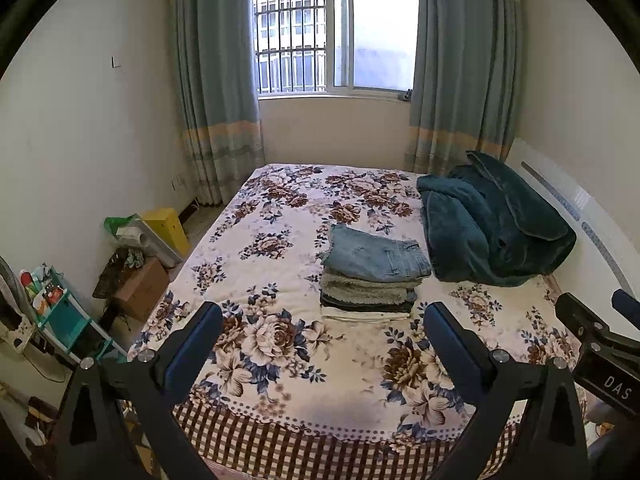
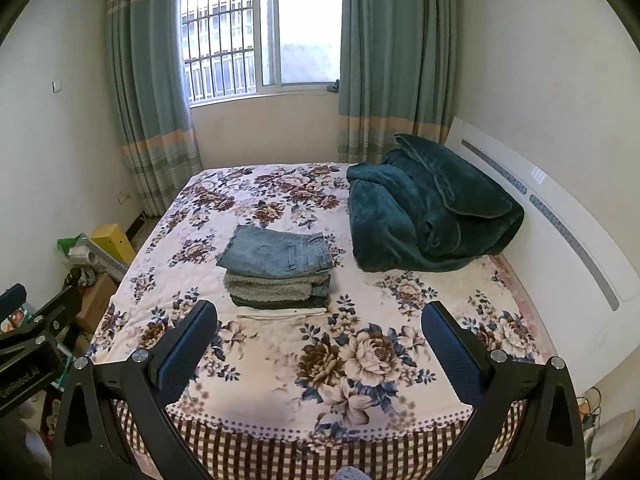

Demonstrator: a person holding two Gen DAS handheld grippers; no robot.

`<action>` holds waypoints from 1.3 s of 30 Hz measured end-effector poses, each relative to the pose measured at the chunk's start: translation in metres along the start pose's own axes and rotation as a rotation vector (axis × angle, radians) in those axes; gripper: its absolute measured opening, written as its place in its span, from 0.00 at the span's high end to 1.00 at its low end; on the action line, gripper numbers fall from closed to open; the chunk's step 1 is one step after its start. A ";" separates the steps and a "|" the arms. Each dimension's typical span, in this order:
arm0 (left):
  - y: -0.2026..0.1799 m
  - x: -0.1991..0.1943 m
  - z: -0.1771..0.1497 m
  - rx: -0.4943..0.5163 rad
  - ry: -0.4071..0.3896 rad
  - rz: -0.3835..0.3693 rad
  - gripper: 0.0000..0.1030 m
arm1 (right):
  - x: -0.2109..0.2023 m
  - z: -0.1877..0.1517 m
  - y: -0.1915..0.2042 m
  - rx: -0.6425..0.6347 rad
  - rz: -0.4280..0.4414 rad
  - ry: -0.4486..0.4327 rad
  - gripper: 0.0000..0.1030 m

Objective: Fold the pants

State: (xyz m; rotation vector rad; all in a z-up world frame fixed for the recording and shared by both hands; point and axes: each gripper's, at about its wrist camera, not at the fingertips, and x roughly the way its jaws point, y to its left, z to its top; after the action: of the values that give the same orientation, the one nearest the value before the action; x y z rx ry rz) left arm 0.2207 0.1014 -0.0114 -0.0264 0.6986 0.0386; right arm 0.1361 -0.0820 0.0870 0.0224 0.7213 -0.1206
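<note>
A stack of folded pants [image 1: 372, 276] lies in the middle of the floral bed sheet [image 1: 272, 264], blue jeans on top, grey fleecy and dark pairs under them, a white one at the bottom. The stack also shows in the right wrist view [image 2: 280, 272]. My left gripper [image 1: 322, 316] is open and empty, held above the bed's near edge, well short of the stack. My right gripper [image 2: 320, 316] is open and empty at the same distance. The right gripper's body [image 1: 600, 344] shows at the right of the left wrist view.
A dark teal blanket [image 2: 428, 212] is heaped at the bed's right, against the white headboard [image 2: 560, 216]. Boxes and clutter [image 1: 144, 264] stand on the floor left of the bed. A curtained window [image 1: 336, 32] is behind the bed.
</note>
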 end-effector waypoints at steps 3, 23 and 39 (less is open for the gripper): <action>0.000 0.000 0.000 0.003 -0.004 0.006 0.00 | 0.002 0.000 0.000 -0.003 -0.001 0.000 0.00; 0.002 0.007 0.001 -0.003 -0.006 0.009 0.00 | 0.020 0.003 0.010 -0.013 0.027 0.005 0.00; 0.004 0.009 0.006 -0.003 -0.002 0.005 0.00 | 0.030 0.004 0.027 -0.021 0.034 0.025 0.00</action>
State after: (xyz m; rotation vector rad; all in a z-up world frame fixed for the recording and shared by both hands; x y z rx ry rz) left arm 0.2310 0.1055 -0.0130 -0.0272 0.6969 0.0442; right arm 0.1642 -0.0583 0.0699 0.0161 0.7470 -0.0800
